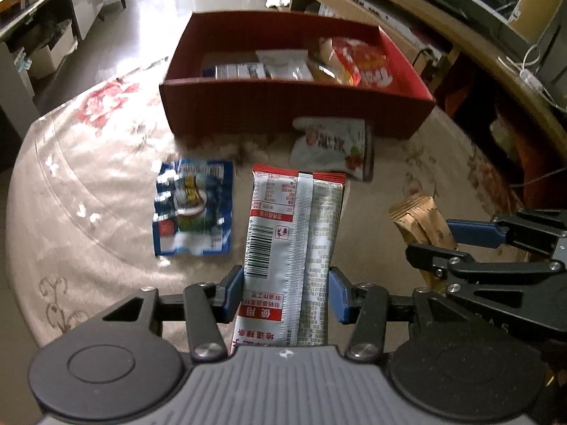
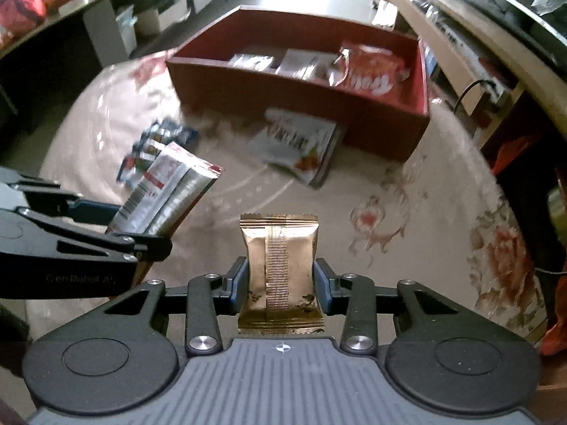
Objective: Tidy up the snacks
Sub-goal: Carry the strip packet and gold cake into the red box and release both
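Note:
My left gripper (image 1: pixel 285 292) is shut on a long red-and-silver snack packet (image 1: pixel 290 244), held above the table; the same packet (image 2: pixel 166 191) shows at the left of the right wrist view. My right gripper (image 2: pixel 280 285) is shut on a gold snack packet (image 2: pixel 281 269), also lifted; that gold packet (image 1: pixel 421 226) appears at the right of the left wrist view. Ahead stands a red box (image 1: pixel 283 106) with several snack packs inside, also seen as the red box (image 2: pixel 283 88). A blue packet (image 1: pixel 193 209) and a white packet with red fruit (image 1: pixel 333 147) lie on the table.
The floral tablecloth (image 1: pixel 88 212) covers a round table whose edge curves at the left. Low wooden shelving (image 1: pixel 407 10) runs along the right, with cables hanging. A grey cabinet (image 1: pixel 85 0) and open floor lie beyond the box.

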